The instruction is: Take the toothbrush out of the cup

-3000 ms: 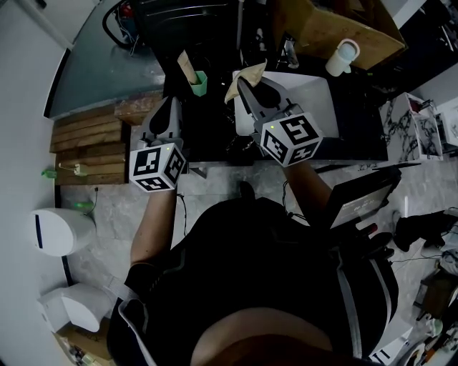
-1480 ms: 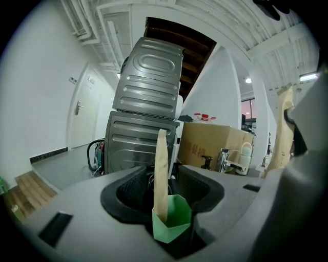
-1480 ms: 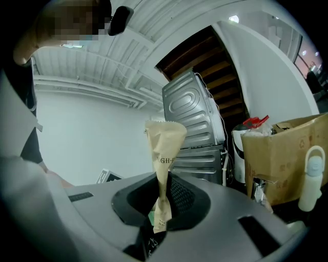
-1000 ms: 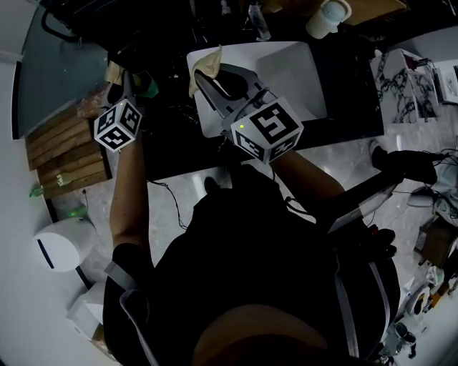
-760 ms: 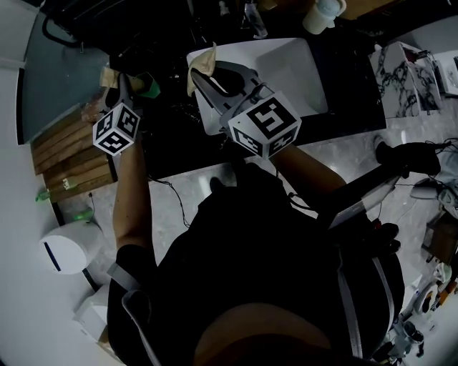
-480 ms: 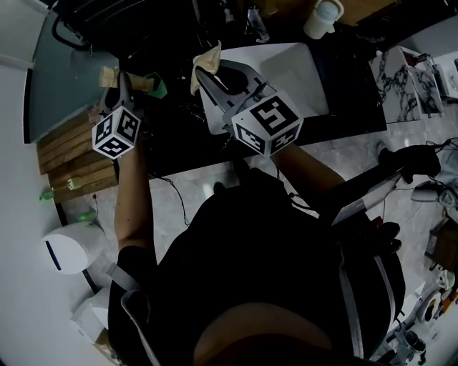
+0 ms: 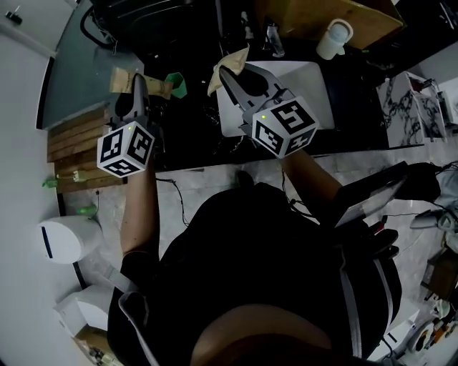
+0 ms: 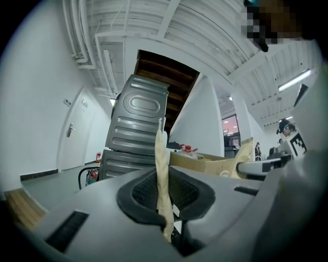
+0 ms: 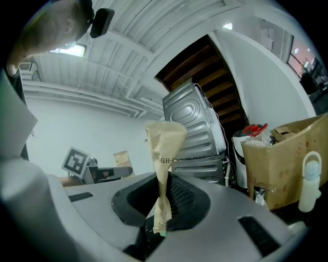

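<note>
near the cup [image 7: 177, 86], left hand-held gripper [image 7: 137, 87] and right hand-held gripper [image 7: 226, 73] clench wrapped toothbrushes [image 7: 122, 77].

A dark counter [image 7: 193, 136] bears a white basin [image 7: 319, 100].

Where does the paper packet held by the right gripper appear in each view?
Head view: upper middle, the packet slants up past the tip of the right gripper.
Left gripper view: right of centre, small, at the other gripper's tip.
Right gripper view: centre, upright, pinched between the jaws.
Shared landmark: the cardboard box.
</note>
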Demonstrator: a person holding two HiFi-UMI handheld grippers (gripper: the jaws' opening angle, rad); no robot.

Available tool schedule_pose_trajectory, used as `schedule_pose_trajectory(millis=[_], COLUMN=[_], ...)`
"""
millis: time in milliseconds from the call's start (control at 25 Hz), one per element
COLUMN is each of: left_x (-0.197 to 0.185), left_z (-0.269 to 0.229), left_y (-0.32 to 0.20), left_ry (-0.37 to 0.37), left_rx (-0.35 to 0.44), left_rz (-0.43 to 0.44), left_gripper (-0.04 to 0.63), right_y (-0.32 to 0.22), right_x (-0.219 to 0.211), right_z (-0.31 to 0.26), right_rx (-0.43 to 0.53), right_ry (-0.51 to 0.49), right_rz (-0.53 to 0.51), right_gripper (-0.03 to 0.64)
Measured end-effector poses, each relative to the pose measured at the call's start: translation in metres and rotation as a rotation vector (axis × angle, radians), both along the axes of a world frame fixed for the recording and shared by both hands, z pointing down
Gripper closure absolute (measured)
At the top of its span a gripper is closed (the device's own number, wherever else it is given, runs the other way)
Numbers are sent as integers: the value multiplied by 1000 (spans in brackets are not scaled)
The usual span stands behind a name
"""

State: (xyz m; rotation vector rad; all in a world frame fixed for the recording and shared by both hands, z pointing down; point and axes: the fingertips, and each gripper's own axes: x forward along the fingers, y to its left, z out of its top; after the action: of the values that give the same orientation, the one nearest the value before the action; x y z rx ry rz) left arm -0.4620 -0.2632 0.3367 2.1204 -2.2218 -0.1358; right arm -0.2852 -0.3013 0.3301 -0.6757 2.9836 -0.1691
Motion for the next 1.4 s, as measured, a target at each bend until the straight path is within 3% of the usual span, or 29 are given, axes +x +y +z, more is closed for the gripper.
schedule_pose_trajectory(millis=[120,480,1000,1240,1400], left_x=[13,44,56,63,62], left_z=[-9,3,-8,-9,-8], left_y=[27,84,105,105,104], left_ry=[-23,13,9,10,4], left_rx=[-6,-55,-21,-10,-18], left_rz=[-18,-54,-95,-85,-84], left_gripper=[563,563,565,565,565], right_y=[10,35,54,57,56], right_x=[1,5,12,9,8], right_z=[-6,-18,-11,-5,-7], right_rx=[14,42,48,110,89], right_ry=[-7,-11,18,97,62], right_rz=[-14,-53,-61,-46,-56], right_gripper=[572,572,572,572,572])
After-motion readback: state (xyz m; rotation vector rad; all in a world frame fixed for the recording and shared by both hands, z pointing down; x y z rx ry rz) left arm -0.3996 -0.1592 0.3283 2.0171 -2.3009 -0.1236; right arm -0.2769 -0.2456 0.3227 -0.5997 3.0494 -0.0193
